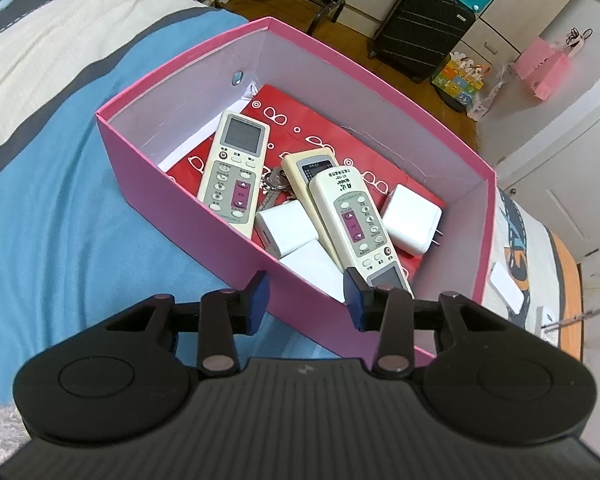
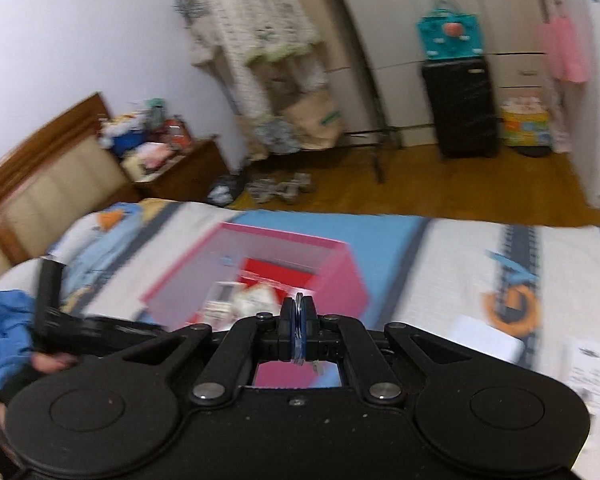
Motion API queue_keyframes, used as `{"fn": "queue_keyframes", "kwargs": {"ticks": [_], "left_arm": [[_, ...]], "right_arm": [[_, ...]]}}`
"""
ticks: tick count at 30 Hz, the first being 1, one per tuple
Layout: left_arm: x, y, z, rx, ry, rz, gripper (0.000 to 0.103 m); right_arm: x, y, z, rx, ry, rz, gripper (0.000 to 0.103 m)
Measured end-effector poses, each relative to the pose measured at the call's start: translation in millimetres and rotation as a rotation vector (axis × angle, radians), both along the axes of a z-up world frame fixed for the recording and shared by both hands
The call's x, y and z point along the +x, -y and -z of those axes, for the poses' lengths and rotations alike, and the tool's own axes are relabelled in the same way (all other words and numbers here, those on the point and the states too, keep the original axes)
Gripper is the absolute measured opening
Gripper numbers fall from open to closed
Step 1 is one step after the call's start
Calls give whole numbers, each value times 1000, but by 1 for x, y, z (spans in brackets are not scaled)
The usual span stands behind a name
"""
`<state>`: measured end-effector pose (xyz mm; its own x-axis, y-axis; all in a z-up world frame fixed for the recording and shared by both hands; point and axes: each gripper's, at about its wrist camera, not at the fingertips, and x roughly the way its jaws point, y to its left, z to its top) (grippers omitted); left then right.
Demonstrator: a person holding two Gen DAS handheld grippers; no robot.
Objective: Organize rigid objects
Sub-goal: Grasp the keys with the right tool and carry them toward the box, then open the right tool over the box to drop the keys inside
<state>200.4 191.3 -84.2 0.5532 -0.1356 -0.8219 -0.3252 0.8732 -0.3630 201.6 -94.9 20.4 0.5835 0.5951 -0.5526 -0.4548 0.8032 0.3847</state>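
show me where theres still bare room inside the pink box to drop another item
Free: the red paper at the far end of the pink box, beyond the remotes. Crowded: the near half, where three remotes, the keys and white chargers overlap.

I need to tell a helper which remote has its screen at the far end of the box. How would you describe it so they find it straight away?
Find the pink box on the blue bedspread. Three cream remotes lie inside on a red patterned sheet. It is the remote at the left, lying alone against the left wall with its grey screen toward the far end, while the other two overlap in the middle.
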Motion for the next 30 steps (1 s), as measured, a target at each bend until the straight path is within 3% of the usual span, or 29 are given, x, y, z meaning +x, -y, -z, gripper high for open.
{"fn": "queue_keyframes", "kwargs": {"ticks": [7,13,23,30], "left_arm": [[-2,-11,-1,-68,3,2,34],[-3,-23,3,-137,7,0,31],[-4,-27,6,-154,18,1,32],[-2,-26,7,-163,16,-3,32]], "right_arm": [[26,-67,-10,38,-7,-117,4],[63,-124,8,8,-68,-159,4],[120,-176,67,-225,-110,-61,4],[137,-172,76,-288,-121,-6,5]]}}
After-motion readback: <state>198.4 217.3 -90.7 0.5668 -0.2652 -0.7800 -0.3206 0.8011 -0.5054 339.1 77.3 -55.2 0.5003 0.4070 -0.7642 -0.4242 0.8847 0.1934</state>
